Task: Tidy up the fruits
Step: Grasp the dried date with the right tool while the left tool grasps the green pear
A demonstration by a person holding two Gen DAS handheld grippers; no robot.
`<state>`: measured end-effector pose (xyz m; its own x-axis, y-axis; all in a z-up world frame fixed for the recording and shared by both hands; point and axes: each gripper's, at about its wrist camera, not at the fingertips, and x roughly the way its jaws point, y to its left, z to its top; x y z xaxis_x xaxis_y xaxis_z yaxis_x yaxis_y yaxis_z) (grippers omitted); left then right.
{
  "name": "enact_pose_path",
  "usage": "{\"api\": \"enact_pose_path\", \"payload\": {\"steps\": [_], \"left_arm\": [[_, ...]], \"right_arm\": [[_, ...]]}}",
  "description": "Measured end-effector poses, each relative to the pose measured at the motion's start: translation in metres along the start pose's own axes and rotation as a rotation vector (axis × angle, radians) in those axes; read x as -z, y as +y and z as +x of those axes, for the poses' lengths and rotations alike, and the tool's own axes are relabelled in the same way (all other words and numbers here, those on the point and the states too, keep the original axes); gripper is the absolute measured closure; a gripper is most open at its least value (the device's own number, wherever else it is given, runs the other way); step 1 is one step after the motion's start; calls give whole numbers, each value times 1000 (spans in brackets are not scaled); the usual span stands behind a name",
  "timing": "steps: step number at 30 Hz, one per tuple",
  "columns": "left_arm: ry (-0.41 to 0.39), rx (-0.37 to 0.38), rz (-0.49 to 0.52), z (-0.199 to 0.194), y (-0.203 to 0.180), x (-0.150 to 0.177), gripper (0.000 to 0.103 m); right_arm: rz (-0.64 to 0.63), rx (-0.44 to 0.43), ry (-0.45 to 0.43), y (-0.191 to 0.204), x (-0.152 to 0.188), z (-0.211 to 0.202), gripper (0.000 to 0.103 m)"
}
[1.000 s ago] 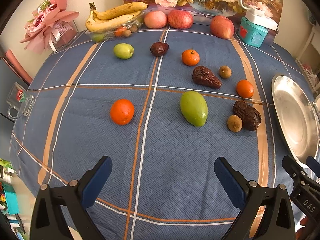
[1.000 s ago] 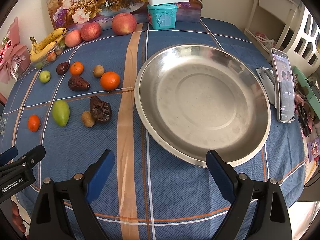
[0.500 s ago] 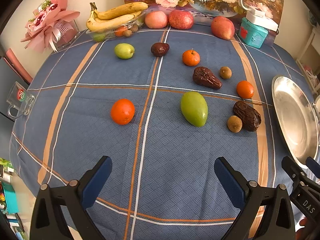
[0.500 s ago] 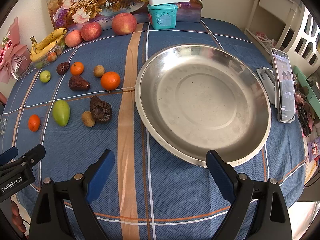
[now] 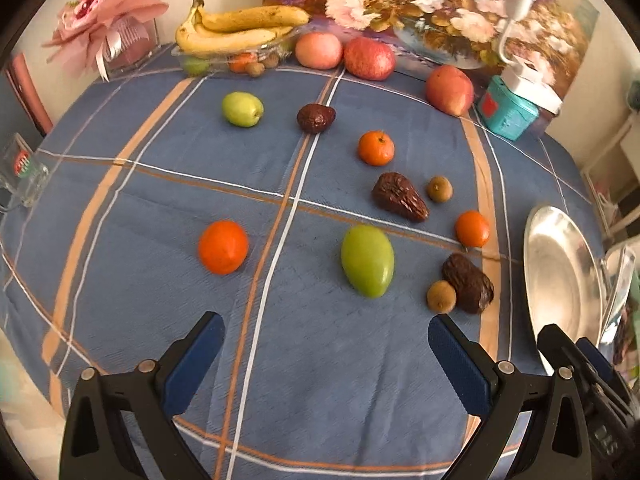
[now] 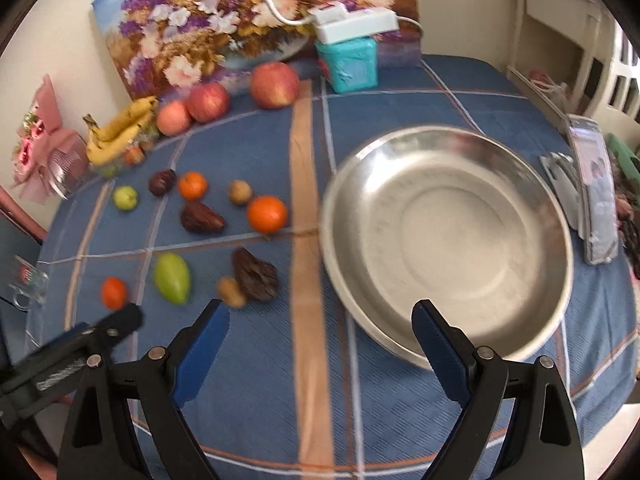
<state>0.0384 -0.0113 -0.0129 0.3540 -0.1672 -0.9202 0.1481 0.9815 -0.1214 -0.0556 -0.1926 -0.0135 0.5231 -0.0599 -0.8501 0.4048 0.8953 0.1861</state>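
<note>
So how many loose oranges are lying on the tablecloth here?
3. One orange lies nearest the left claw, one near the steel plate, one further back. Another orange fruit in the banana tray is partly hidden.

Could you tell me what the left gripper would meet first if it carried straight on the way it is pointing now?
Probably the large green fruit: it lies just right of centre ahead of the open left gripper, with only bare tablecloth between. Depth is hard to judge; a steeply angled gripper would reach the cloth first.
</note>
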Motion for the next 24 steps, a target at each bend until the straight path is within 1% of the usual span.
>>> {"api": "enact_pose_path", "payload": {"steps": [2, 4, 6, 10, 12, 14, 16, 19, 21, 23, 24], "left_arm": [[14, 5, -23, 8, 2, -7, 7], [29, 28, -43, 14, 2, -14, 12], [42, 49, -61, 21, 2, -21, 14], [58, 65, -85, 32, -1, -32, 21], [72, 70, -84, 38, -4, -35, 23], [86, 69, -79, 45, -7, -37, 26], [101, 64, -84, 52, -8, -39, 31], [123, 65, -98, 61, -7, -41, 33], [131, 70, -100, 64, -8, -41, 36], [139, 97, -108, 66, -8, -42, 50], [146, 124, -129, 67, -7, -41, 53]], "right_arm": [[-14, -11, -8, 8, -5, 2, 11], [-37, -23, -9, 16, -11, 7, 15], [-48, -33, 2, 21, -17, 13, 32], [-47, -53, 53, 25, -25, 35, 38], [-54, -55, 70, 29, -27, 43, 45], [-53, -55, 93, 31, -30, 54, 46], [-44, -60, 115, 31, -32, 63, 49], [-38, -71, 151, 32, -33, 76, 52], [-35, -76, 165, 33, -33, 81, 55], [-24, -92, 173, 32, -33, 84, 57], [-16, -100, 178, 32, -34, 85, 59]]}}
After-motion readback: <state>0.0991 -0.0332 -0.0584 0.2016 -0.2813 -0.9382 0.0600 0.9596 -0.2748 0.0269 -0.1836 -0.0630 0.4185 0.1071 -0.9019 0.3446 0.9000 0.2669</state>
